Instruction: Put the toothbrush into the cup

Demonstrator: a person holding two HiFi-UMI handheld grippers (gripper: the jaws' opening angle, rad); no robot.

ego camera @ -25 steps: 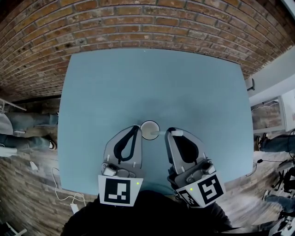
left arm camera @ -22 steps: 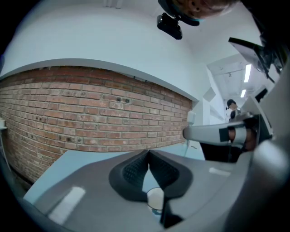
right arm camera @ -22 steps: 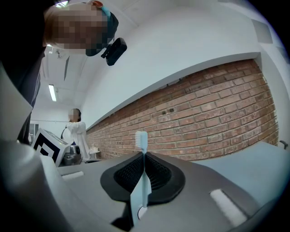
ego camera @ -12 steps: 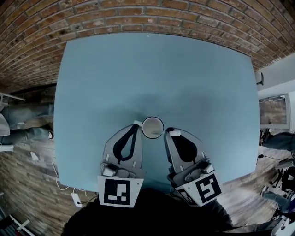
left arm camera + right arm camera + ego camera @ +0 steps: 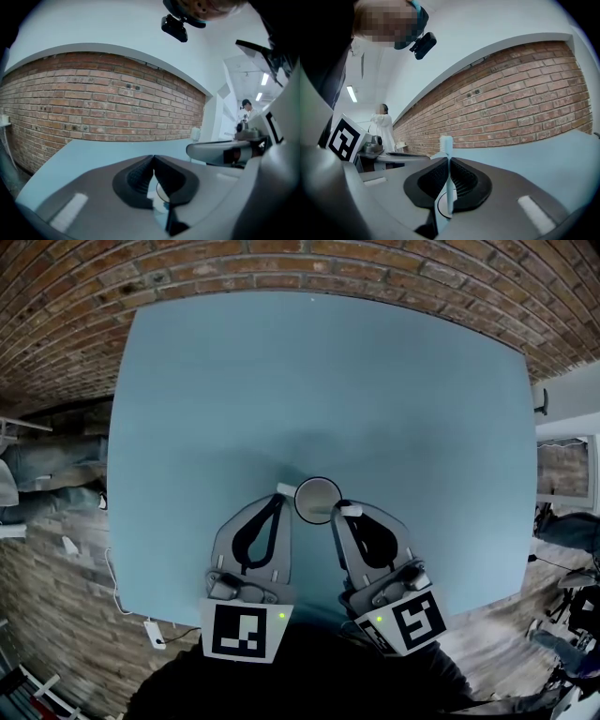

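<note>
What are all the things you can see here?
table: one, light blue, fills the middle.
cup: one, white, between the two gripper tips.
toothbrush: one, pale blue, upright in the right gripper's jaws.
brick wall: one, red-brown, beyond the table.
cable: one, white, on the wooden floor by the table's near left corner.
bystander: one, in white, far behind.
left gripper: one, grey, shut on the cup's edge.
right gripper: one, grey, shut on the toothbrush.
head camera: one, black, on the person's head.
</note>
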